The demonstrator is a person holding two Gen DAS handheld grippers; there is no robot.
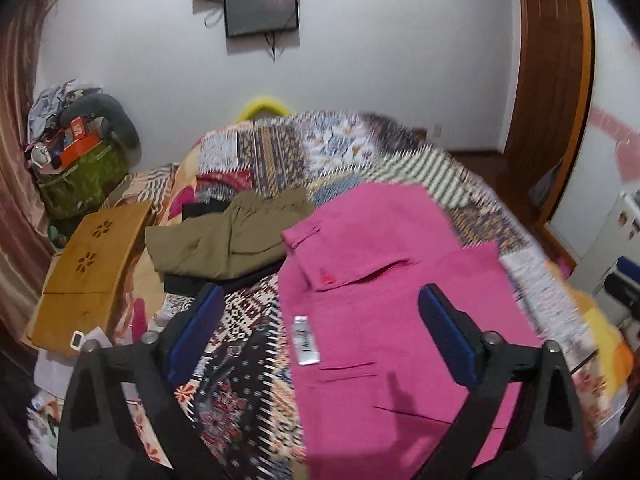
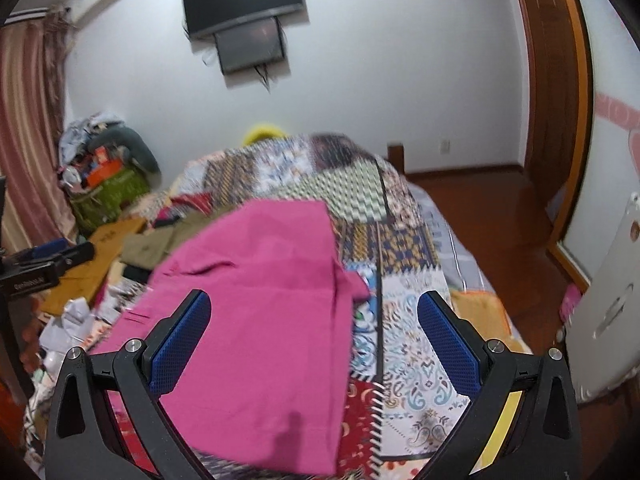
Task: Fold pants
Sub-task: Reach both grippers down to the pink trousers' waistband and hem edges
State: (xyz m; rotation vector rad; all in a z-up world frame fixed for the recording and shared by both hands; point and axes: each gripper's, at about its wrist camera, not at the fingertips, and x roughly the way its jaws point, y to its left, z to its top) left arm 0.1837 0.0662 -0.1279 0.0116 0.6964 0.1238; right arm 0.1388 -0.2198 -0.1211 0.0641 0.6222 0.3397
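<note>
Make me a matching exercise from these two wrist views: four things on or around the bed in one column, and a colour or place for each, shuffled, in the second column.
Things:
1. pants
2. folded garment
3. lap desk
4. television

Colour or place:
A. mounted on the white wall
B. pink, spread on the patchwork bedspread under both open tools
C. olive, lying left of the pink cloth
D. wooden, with flower-shaped cut-outs, at the bed's left edge

Pairs: 1-B, 2-C, 3-D, 4-A
</note>
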